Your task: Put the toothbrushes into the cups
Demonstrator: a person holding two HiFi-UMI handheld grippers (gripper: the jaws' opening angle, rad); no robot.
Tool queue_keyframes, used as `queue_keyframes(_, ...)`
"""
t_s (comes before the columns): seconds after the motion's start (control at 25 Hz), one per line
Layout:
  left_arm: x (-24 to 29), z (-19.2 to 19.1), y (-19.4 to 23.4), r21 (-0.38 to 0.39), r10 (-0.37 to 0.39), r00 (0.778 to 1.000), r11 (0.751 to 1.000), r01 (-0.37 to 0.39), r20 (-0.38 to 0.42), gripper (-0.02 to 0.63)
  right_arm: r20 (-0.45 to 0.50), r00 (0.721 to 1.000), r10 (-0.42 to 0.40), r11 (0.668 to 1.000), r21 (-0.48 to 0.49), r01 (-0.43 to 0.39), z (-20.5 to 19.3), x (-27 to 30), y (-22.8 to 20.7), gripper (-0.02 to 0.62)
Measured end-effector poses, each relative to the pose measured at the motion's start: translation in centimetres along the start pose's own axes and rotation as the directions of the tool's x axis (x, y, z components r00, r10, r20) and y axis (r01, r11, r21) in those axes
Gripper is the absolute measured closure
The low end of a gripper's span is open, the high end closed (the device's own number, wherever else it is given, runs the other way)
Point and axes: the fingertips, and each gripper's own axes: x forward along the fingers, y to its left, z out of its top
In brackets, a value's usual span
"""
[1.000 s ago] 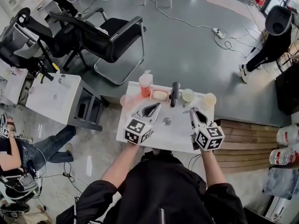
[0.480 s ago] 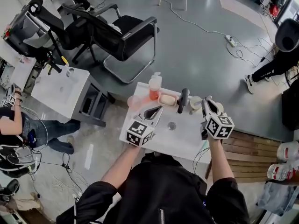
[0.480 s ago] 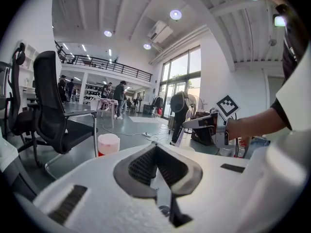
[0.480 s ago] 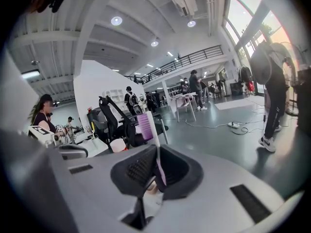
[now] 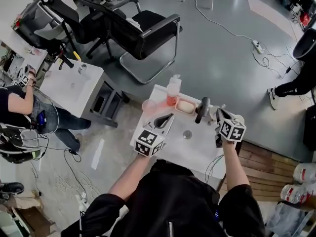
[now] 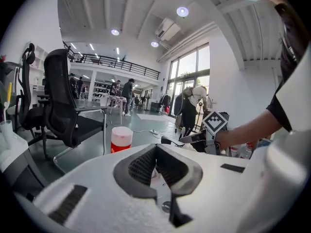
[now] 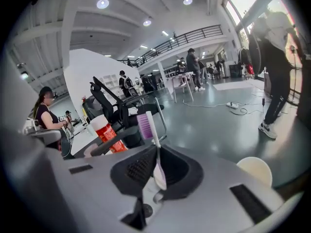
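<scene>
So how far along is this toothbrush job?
Nothing looks done yet: the pink cup shows no brush. In hand: the right tool grips a purple toothbrush, bristles up, near the pale yellow cup. Still to do: dropping it in.

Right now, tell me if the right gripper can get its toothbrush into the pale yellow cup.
Probably yes. The right gripper, shut on the toothbrush, hangs close beside the pale yellow cup, whose open mouth shows nothing over it.
</scene>
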Motion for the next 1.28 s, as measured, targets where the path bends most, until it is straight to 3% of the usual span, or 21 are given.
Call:
queue_keyframes(0.24, -0.3, -0.7, 0.6, -0.014, 0.028, 1.000, 1.000, -0.028, -0.013, 0.604, -0.083, 0.996, 0.010, 1.000, 0.016, -0.009, -2.1, 1.8, -0.4, 0.565)
queue_keyframes(1.28, -1.0, -1.2, 1.0, -0.006, 0.057, 0.998, 0.998, -0.057, -0.032, 0.604, -0.083, 0.997, -0.001, 0.995, 0.101, 0.009, -3.2, 4.2, -2.7, 0.543)
